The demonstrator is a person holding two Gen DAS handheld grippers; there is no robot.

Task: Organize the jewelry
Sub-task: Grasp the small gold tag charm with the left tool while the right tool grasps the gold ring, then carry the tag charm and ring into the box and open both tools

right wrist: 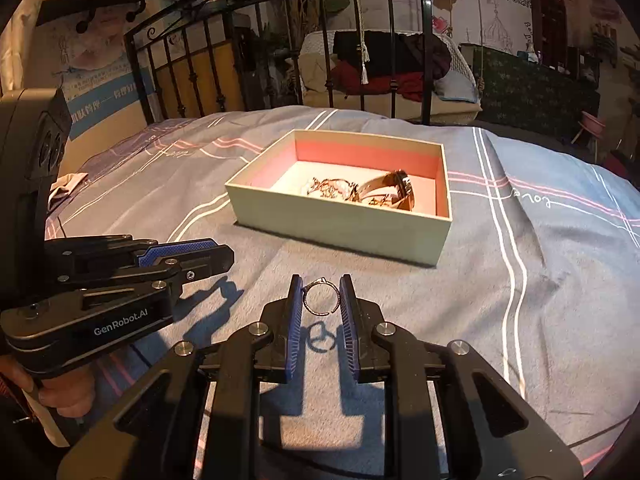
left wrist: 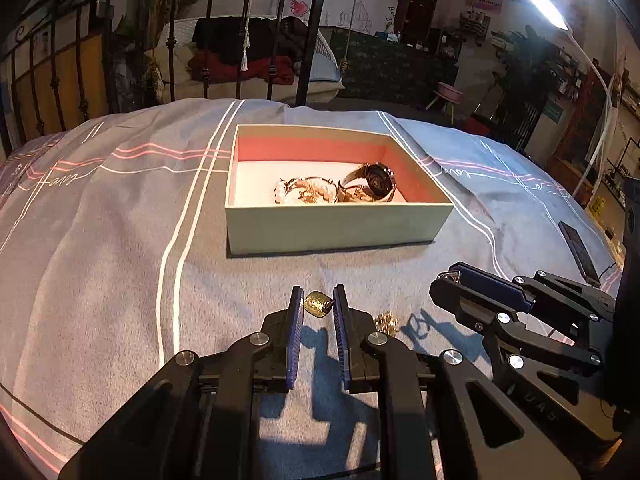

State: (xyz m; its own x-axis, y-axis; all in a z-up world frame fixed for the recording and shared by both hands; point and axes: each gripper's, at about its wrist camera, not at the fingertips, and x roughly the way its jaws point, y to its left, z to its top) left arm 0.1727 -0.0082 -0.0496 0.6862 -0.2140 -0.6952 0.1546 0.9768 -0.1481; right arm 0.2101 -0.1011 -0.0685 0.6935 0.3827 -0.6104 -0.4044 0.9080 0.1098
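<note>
**Gold Pendant and Ring Clamped, Box Partly Filled**

Gold is seen between the pads of the left gripper, which is clamped on a small square pendant. A thin ring is pinched by the right gripper.

Ahead of both, the open box already holds a watch and a bracelet. One gold trinket is left lying near the box, so the task is judged well advanced.

The box rests on a grey striped bedspread; a black iron bedframe stands behind it.
</note>
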